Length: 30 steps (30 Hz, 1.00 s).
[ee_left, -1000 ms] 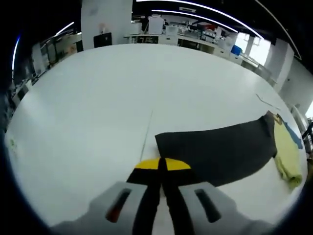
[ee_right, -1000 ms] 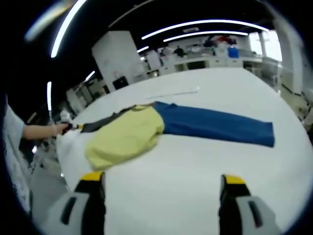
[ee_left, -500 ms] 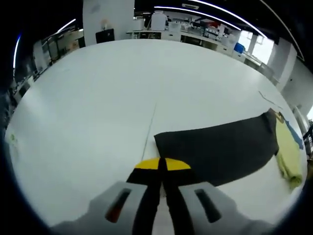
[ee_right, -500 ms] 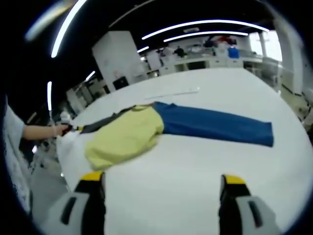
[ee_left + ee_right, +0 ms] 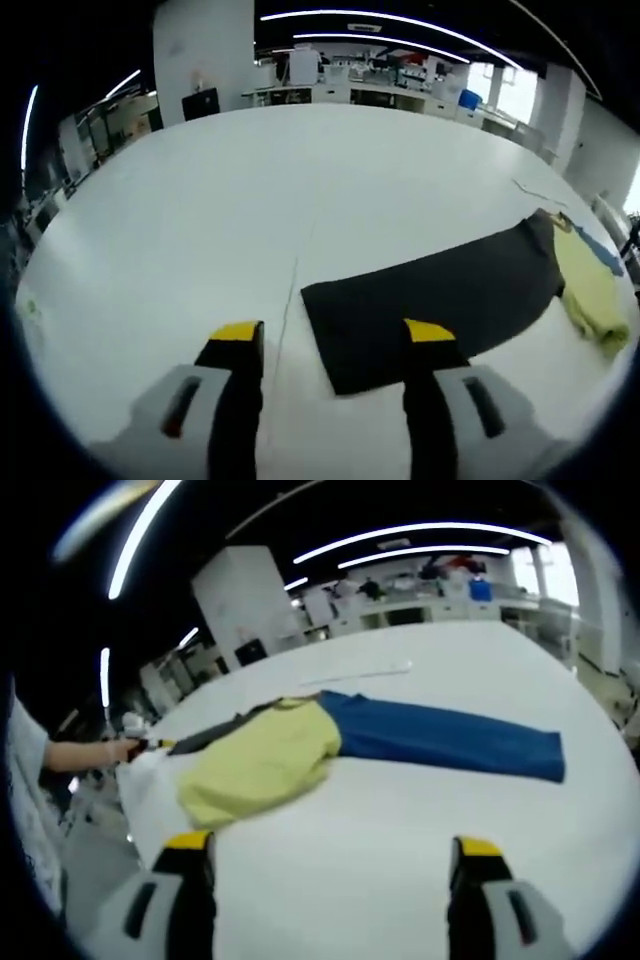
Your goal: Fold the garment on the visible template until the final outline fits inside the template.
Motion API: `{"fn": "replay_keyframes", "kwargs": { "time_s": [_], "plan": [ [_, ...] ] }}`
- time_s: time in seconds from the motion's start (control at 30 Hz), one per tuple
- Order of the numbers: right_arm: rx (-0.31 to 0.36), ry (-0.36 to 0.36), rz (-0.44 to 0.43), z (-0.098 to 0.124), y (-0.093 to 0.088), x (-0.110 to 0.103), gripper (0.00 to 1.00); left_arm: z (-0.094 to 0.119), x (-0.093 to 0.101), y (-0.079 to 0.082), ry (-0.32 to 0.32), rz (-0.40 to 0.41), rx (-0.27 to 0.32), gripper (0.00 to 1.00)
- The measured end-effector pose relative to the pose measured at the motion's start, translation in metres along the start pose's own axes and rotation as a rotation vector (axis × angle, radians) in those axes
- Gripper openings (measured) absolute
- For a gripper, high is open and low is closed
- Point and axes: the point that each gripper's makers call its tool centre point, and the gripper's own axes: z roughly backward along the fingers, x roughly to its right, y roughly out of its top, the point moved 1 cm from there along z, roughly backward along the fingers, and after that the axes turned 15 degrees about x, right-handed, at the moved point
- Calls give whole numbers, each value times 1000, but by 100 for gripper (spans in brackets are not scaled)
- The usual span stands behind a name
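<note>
I see no container on the white table (image 5: 200, 200) in either view, and nothing here has writing I can read.

In the left gripper view my left gripper (image 5: 333, 345) has its jaws spread wide, nothing between them. The garment (image 5: 440, 300) lies flat on the table just ahead: its black sleeve end sits near the right jaw's yellow tip, with the sleeve's near corner falling in the gap between the jaws. I cannot tell whether the jaw touches the cloth. The black sleeve runs away to the right, where it meets the yellow body (image 5: 590, 300) of the garment and a sliver of blue behind it. A thin straight line (image 5: 290, 290) on the table runs from between the jaws away across the surface, just left of the sleeve end.

In the right gripper view my right gripper (image 5: 330, 855) is also spread apart and empty, hovering over bare table. The garment (image 5: 300, 745) lies well ahead of it: yellow body bunched in the middle, blue sleeve (image 5: 450, 735) stretched out to the right, black sleeve to the left. At the far left a person's hand (image 5: 115, 750) sits by the black sleeve end.
</note>
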Motion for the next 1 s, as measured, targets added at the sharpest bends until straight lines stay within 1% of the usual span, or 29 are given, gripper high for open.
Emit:
{"fn": "replay_keyframes", "kwargs": {
  "time_s": [0.03,0.07,0.1,0.13,0.2,0.23,0.27,0.33,0.37,0.43,0.5,0.53,0.57,0.6,0.67,0.7,0.73,0.83,0.9,1.0],
  "plan": [
    [3,5,4,0,1,-1,98,-2,1,4,-19,-12,29,63],
    [4,8,5,-1,1,-2,98,0,3,5,-23,-14,34,63],
    [6,11,7,-1,1,-3,98,9,14,7,-44,-21,42,63],
    [9,16,8,-2,2,-4,98,12,20,9,-63,-11,57,64],
    [10,24,11,-3,2,-6,98,11,19,10,-89,-11,64,65],
    [11,28,13,-4,2,-6,98,10,19,12,-107,-14,79,64],
    [12,31,15,-5,2,-6,98,14,24,14,-124,-18,86,64],
    [16,42,22,-6,3,-10,98,25,41,19,-172,-39,105,64],
    [20,47,24,-7,3,-11,97,30,48,19,-191,-50,103,64],
    [26,57,29,-8,4,-14,97,41,70,19,-240,-59,114,63],
    [33,66,36,-10,5,-18,97,50,82,21,-269,-73,120,64],
    [35,70,43,-11,6,-18,97,56,91,21,-292,-70,124,64],
    [35,75,48,-12,6,-20,97,60,96,21,-299,-74,123,64],
    [33,84,55,-13,6,-22,97,66,104,20,-325,-94,124,64],
    [36,93,59,-15,7,-25,97,72,111,19,-334,-104,124,65],
    [37,98,60,-15,7,-27,97,81,123,20,-358,-102,131,64],
    [42,102,59,-16,8,-28,97,86,129,21,-373,-94,138,64],
    [44,116,64,-20,8,-34,97,96,142,22,-389,-97,148,64],
    [40,127,79,-22,9,-37,97,104,151,22,-403,-92,155,63],
    [31,154,112,-25,8,-46,96,110,165,20,-420,-113,162,63]
  ]
}}
